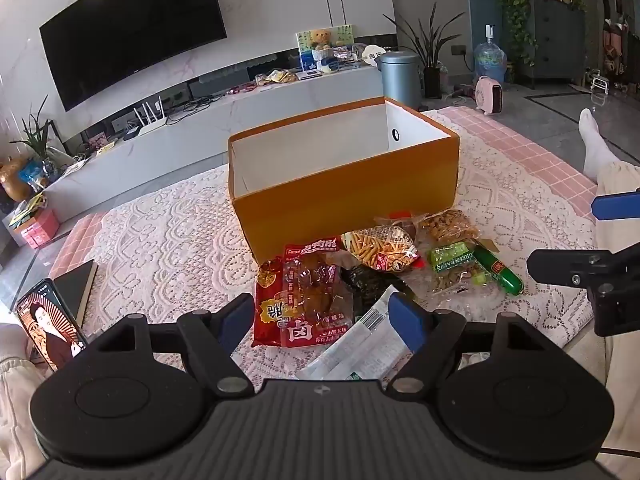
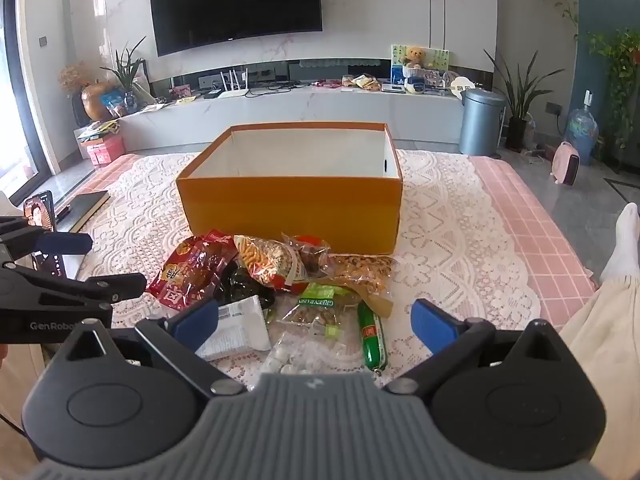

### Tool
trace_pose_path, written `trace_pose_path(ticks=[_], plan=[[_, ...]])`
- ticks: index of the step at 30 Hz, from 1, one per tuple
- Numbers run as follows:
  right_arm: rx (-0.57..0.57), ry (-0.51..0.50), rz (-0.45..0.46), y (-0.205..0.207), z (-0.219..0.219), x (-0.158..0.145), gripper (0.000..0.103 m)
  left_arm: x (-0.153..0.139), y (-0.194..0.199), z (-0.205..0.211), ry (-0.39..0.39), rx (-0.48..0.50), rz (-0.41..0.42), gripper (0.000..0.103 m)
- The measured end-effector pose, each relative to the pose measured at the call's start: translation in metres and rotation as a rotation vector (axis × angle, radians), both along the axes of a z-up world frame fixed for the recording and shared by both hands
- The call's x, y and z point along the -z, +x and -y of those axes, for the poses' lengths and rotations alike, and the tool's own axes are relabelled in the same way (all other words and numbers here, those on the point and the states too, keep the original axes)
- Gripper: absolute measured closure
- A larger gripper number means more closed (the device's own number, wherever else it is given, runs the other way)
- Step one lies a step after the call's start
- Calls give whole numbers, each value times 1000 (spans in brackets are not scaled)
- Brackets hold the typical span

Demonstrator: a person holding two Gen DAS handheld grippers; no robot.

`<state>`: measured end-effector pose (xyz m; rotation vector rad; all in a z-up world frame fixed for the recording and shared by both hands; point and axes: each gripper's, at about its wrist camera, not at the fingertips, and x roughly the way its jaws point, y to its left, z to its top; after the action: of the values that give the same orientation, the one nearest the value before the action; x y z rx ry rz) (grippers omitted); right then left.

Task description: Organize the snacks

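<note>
In the left wrist view, the left gripper [image 1: 322, 322] hangs with its blue fingers [image 1: 406, 320] spread wide and nothing pressed between them, above the near edge of a pile of snacks on the lace-covered table [image 1: 168, 240]. The orange box [image 1: 344, 196] stands open just behind the pile, its long axis running from lower left to upper right, its white inside bare as far as can be seen. A red meat packet [image 1: 304, 300] lies lengthwise toward the camera; a white packet [image 1: 356, 344] slants beneath the right finger; a green sausage [image 1: 500, 270] lies with its long axis running from upper left down to lower right, beside a green raisin bag [image 1: 456, 264]. A phone [image 1: 50, 320] leans at the left. In the right wrist view, the right gripper [image 2: 316, 322] is likewise released, fingers [image 2: 434, 322] far apart over the pile's near side, gripping nothing. The orange box [image 2: 292, 208] sits broadside here, long axis left to right. The green sausage [image 2: 372, 340] points almost straight toward the camera, between the fingers but untouched, with the green raisin bag [image 2: 320, 308] just left of it and the white packet [image 2: 240, 328] beside the left finger.
</note>
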<state>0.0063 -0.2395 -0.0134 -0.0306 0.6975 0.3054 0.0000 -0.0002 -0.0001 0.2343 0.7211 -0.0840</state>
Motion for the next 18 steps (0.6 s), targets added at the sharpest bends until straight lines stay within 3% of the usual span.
trace_pose_path(ticks=[18], plan=[[18, 1, -33, 3, 0, 4, 4, 2, 2, 0, -7, 1, -5, 14]])
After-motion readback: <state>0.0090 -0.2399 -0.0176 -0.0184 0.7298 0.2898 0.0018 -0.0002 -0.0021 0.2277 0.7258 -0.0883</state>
